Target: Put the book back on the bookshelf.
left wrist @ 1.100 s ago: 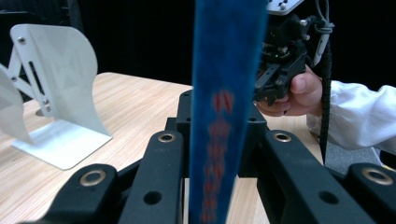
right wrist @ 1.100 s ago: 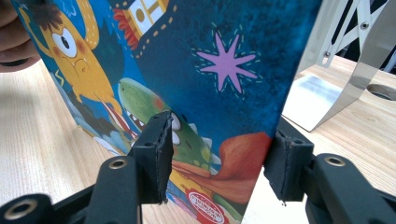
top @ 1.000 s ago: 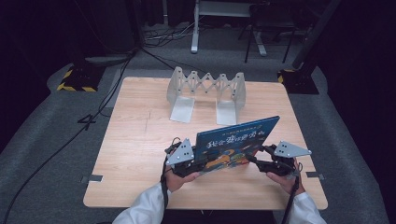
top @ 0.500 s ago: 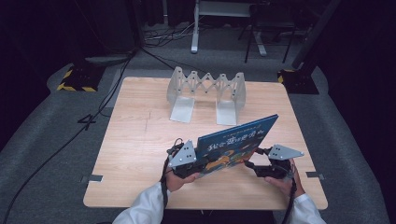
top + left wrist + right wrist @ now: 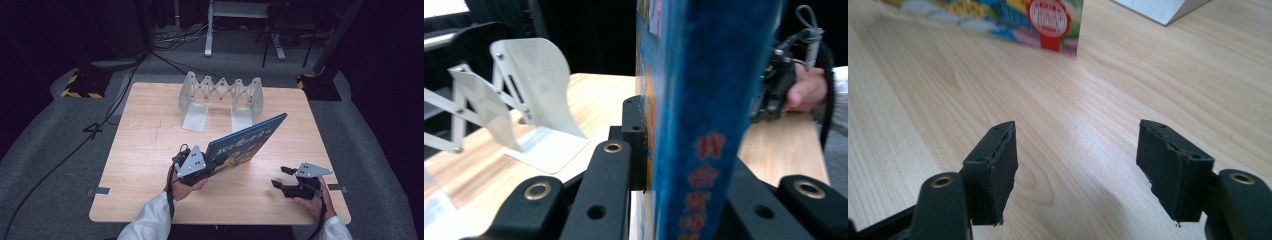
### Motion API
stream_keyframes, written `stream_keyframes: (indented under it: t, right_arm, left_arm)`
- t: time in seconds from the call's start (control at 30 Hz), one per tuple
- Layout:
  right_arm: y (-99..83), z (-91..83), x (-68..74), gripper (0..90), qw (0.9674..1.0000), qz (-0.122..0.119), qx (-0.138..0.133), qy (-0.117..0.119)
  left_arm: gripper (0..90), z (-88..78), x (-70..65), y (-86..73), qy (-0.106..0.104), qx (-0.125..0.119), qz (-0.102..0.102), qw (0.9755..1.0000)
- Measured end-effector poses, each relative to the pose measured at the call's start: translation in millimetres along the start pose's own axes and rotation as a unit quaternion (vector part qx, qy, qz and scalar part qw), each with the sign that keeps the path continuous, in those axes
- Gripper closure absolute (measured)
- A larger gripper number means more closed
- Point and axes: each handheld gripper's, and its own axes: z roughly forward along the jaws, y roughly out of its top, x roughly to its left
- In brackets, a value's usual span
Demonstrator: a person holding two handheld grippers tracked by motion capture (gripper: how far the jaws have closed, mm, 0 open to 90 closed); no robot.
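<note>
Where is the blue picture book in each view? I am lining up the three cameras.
High view: book at centre, tilted, clamped by the left gripper.
Left gripper view: book's spine upright between the jaws.
Right gripper view: book's corner at top, resting on the table.
Shared landmark: white bookend rack.

Blue picture book (image 5: 245, 142) with colourful cover art and red lettering down its blue spine, closed, standing on edge and tilted over the wooden table (image 5: 145, 150), lower near corner clamped, far end raised toward the white folding book rack (image 5: 220, 97)
</note>
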Motion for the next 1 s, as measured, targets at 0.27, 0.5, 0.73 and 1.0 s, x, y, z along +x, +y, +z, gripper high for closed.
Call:
stream_keyframes:
  t: [0.27,0.5,0.73,1.0]
  right_arm:
    - [-2.2,5.4,0.5,33.5,0.9998,-0.007,0.018,0.0]
    - [-3.6,7.4,1.3,33.5,0.9997,-0.007,0.022,0.001]
    - [-3.9,8.8,1.5,33.5,0.9997,-0.008,0.024,0.002]
    - [-4.2,9.5,1.2,33.7,0.9996,-0.006,0.027,0.004]
  left_arm:
    - [83.1,-2.5,7.6,8.4,0.03,0.014,0.015,0.9993]
    - [83.1,-11.7,14.5,14.1,0.072,0.035,0.038,0.9961]
    - [83.1,-22.9,29.5,18.0,0.101,0.053,0.047,0.9924]
    - [83.1,-35.8,46.7,21.6,0.142,0.053,0.049,0.9872]
